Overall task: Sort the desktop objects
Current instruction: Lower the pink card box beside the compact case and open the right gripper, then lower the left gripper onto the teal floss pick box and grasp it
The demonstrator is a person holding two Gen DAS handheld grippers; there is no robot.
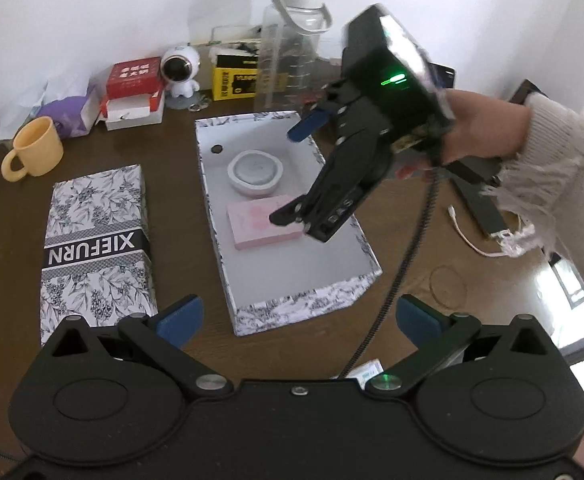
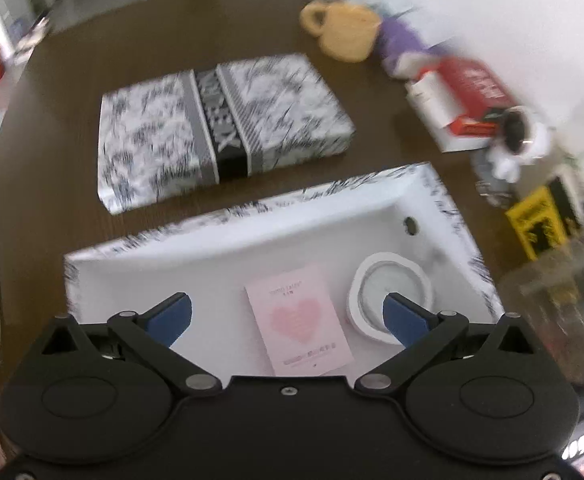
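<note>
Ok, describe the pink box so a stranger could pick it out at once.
Find the open floral-edged box in the middle of the brown table. Two large things lie on its white floor: a round white dish and, beside it, the pink box. It is the flat rectangular one, with a pink heart printed on top.

left wrist: looks from the near counter edge toward the wall, down on the open box [image 1: 292, 280], the right tool [image 1: 292, 172] in view | right wrist: close above the same box [image 2: 251, 220], faces across it to the lid [image 2: 219, 128], blurred | shared: box, lid [image 1: 95, 240], yellow mug [image 1: 35, 148]
</note>
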